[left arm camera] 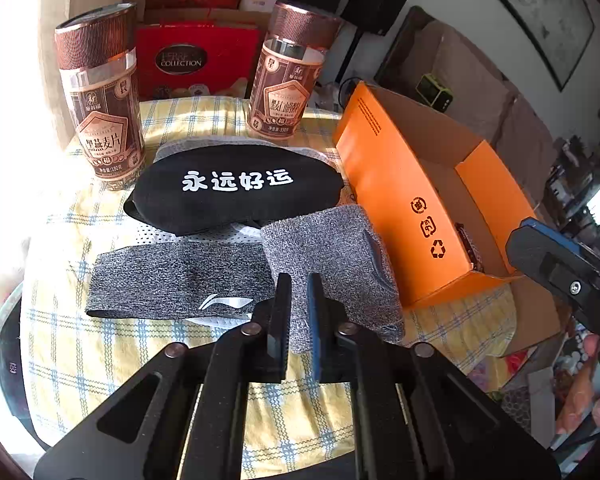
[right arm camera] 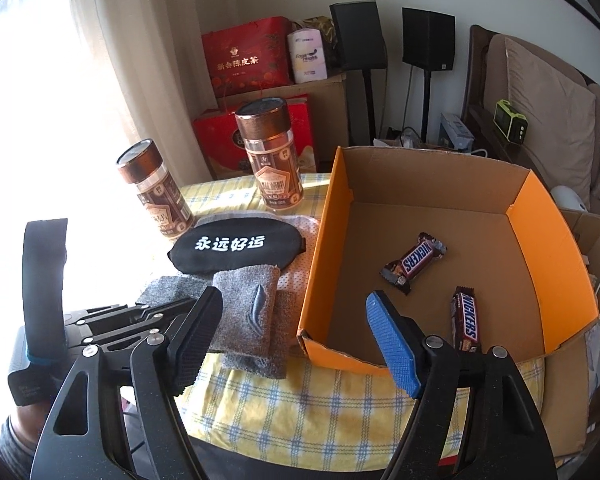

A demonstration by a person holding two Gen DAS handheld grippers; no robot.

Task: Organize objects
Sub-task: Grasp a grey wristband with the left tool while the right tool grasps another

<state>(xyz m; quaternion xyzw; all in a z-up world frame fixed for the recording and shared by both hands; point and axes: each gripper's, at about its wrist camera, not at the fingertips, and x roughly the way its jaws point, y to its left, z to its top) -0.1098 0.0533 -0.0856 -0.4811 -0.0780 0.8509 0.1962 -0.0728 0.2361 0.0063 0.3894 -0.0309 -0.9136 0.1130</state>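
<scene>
Left wrist: Snickers bar (left arm camera: 469,246) (mostly hidden).

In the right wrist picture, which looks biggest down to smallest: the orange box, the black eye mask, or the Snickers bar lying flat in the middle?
1. Orange box, by far the biggest.
2. Black eye mask.
3. Snickers bar, the smallest.

The mask sits a bit farther from the camera than the bar, yet it looks clearly bigger, so the order is safe.

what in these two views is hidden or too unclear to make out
- White mesh cloth, left wrist view: mostly covered by the black eye mask and grey headband.
- Left tongs, left wrist view: whether the pads pinch the grey wristband is unclear; its near edge lies behind them.
- Snickers bars: in the left wrist view the orange box wall hides nearly all of them.
</scene>
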